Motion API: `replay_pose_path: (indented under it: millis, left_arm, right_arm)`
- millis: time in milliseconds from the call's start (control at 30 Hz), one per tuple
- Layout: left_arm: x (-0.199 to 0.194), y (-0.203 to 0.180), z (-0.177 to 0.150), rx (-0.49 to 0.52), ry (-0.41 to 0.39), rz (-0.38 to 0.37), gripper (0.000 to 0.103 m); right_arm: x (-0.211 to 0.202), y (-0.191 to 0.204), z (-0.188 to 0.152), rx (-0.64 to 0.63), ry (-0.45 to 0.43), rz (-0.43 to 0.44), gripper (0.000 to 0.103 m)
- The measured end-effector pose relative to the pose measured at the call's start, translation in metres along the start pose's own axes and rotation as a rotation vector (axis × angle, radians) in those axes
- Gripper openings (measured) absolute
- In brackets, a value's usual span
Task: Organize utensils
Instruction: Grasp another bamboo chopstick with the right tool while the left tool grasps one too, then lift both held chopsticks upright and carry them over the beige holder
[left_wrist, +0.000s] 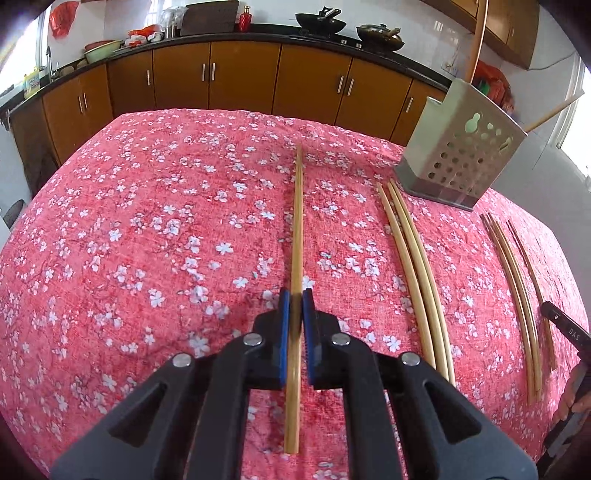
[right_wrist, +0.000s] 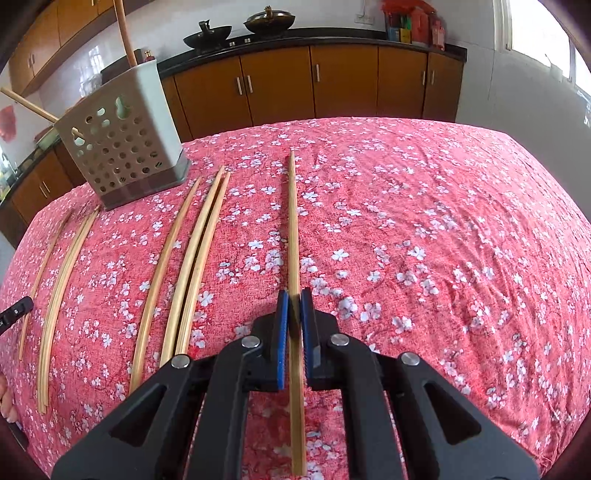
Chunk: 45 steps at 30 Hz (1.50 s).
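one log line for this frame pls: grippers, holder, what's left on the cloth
left hand-held gripper: shut on chopstick | right hand-held gripper: shut on another chopstick | holder: upright | loose chopsticks: on cloth

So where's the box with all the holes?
The holed holder stands at the table's far edge, far right in the left wrist view, just beyond a pair of chopsticks.
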<state>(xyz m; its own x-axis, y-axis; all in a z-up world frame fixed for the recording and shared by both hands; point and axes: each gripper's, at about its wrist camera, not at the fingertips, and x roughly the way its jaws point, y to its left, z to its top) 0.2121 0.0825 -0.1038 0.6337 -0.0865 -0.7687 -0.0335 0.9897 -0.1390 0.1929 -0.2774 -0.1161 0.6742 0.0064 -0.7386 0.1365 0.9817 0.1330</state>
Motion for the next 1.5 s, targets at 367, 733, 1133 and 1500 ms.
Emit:
replay_pose_path:
  millis: [367,733,1133,1500]
  left_arm:
    - [0.000,-0.001,0.000,0.001,0.001,0.001,0.009]
    - [-0.001,0.000,0.000,0.004,0.002,0.008,0.009]
    - [-0.002,-0.012,-0.006,0.050,0.009,0.043,0.009]
    - [-0.017,-0.012,-0.021,0.074,0.011,0.051,0.008]
  right_arm:
    - [-0.002,0.000,0.001,0.002,0.001,0.002,0.008]
    - [-0.003,0.000,0.006,0.009,0.010,0.009,0.009]
    - [-0.016,0.005,0.007,-0.032,0.025,0.002,0.009]
    - [-0.029,-0.004,0.001,0.003,0.020,0.020,0.008]
